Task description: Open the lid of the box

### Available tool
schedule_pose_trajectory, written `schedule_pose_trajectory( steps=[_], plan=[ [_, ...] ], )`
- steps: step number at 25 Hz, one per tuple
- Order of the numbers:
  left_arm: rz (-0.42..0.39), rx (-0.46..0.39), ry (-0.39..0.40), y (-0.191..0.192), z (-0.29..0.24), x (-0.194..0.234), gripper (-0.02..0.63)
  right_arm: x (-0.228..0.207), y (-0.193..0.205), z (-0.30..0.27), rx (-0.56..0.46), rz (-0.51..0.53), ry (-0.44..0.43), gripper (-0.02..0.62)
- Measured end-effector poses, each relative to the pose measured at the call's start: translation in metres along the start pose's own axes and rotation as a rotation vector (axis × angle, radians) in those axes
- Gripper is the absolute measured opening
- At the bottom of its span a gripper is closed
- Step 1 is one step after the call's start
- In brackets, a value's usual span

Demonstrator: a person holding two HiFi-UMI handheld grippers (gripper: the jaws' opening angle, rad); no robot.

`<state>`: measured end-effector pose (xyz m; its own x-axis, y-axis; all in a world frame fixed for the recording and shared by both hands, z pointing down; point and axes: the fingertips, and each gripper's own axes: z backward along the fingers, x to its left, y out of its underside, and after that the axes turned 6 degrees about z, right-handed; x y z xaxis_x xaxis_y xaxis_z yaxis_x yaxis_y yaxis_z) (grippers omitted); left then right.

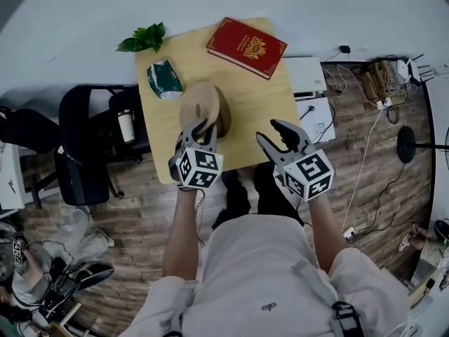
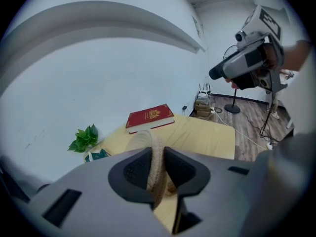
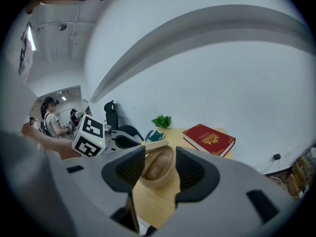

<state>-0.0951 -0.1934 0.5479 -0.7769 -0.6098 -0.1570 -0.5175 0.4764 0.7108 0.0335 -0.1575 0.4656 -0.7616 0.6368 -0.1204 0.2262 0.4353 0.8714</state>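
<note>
A round wooden box (image 1: 223,120) stands near the front of the small yellow table (image 1: 263,104). Its lid (image 1: 198,104) is tilted up on edge over the box's left side. My left gripper (image 1: 201,129) is shut on the lid's rim; in the left gripper view the pale lid (image 2: 148,141) runs straight between the two pads (image 2: 137,171). My right gripper (image 1: 269,132) hovers open over the table's front right, with nothing between its fingers. In the right gripper view, the hollow box (image 3: 156,171) lies beyond the jaws, under the raised lid (image 3: 154,146).
A red book (image 1: 246,47) lies at the table's far right corner. A green plant (image 1: 144,38) and a green-white packet (image 1: 164,79) sit at the far left. A black chair (image 1: 83,153) stands left of the table. Cables and a stand (image 1: 405,144) are on the floor at right.
</note>
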Motion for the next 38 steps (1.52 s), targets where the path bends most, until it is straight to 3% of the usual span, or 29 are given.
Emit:
schedule_pose_trajectory(
  steps=[15, 27, 32, 38],
  plan=[
    [0.298, -0.229, -0.073, -0.010, 0.065, 0.049, 0.077, 0.026, -0.018, -0.007, -0.030, 0.045, -0.030, 0.176],
    [0.520, -0.399, -0.065, -0.009, 0.120, 0.063, 0.077, 0.047, -0.035, -0.008, -0.078, 0.076, -0.036, 0.172],
    [0.564, -0.448, -0.055, -0.008, 0.134, 0.062, 0.077, 0.054, -0.037, -0.010, -0.087, 0.085, -0.042, 0.164],
    [0.636, -0.503, 0.012, -0.003, 0.146, 0.059, 0.077, 0.062, -0.037, -0.012, -0.094, 0.086, -0.051, 0.132]
  ],
)
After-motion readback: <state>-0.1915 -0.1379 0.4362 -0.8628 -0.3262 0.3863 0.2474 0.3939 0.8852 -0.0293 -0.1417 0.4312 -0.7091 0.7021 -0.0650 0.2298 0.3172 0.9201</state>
